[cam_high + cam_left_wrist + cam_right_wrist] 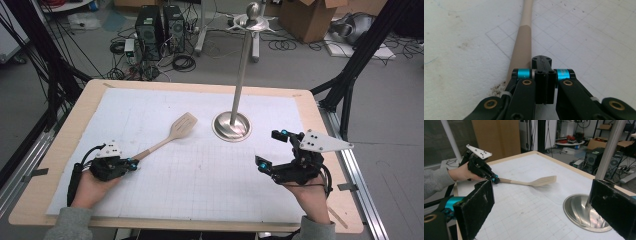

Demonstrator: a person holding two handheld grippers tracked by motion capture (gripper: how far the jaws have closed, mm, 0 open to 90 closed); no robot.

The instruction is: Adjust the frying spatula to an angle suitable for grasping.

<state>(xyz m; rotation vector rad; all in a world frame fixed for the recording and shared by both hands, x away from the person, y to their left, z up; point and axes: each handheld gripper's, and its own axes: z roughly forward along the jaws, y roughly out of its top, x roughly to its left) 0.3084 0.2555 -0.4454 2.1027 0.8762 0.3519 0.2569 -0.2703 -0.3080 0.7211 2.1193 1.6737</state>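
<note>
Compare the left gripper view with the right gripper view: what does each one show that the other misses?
Left gripper view: a close look at the left tool, its jaws shut, with the wooden spatula's handle lying alongside them, not between them. Right gripper view: the right tool with its jaws open, the spatula's slotted head, the metal stand, and the hand holding the left tool. Both: the spatula lying on the gridded paper.

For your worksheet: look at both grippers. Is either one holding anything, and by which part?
The left gripper is shut by the handle end of the wooden spatula, but a real grip cannot be told. The right gripper is open and holds nothing.
</note>
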